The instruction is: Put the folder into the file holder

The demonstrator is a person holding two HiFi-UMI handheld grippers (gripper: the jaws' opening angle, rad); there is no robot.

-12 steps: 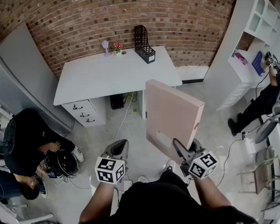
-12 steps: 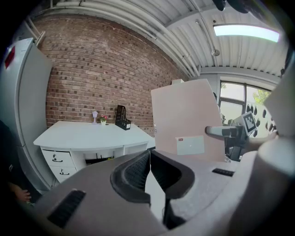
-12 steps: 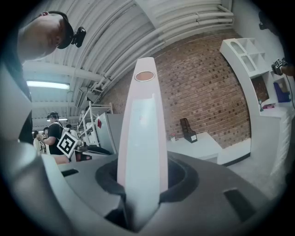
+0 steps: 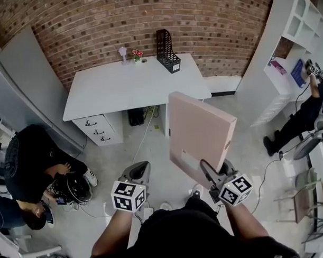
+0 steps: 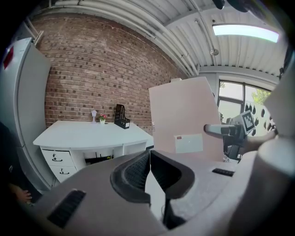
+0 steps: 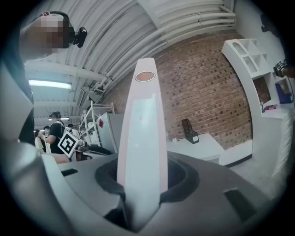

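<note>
One pale-pink cardboard folder (image 4: pixel 201 135) stands upright, clamped in the right gripper (image 4: pixel 209 172). One black mesh file holder (image 4: pixel 166 50) sits well apart; the left gripper (image 4: pixel 139 171) is closed, empty.

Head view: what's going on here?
A person carries a gripper in each hand. The right gripper is clamped on the lower edge of the pink folder, holding it upright over the floor. The left gripper is shut and empty. The file holder stands at the back of the white desk, apart from the folder.
</note>
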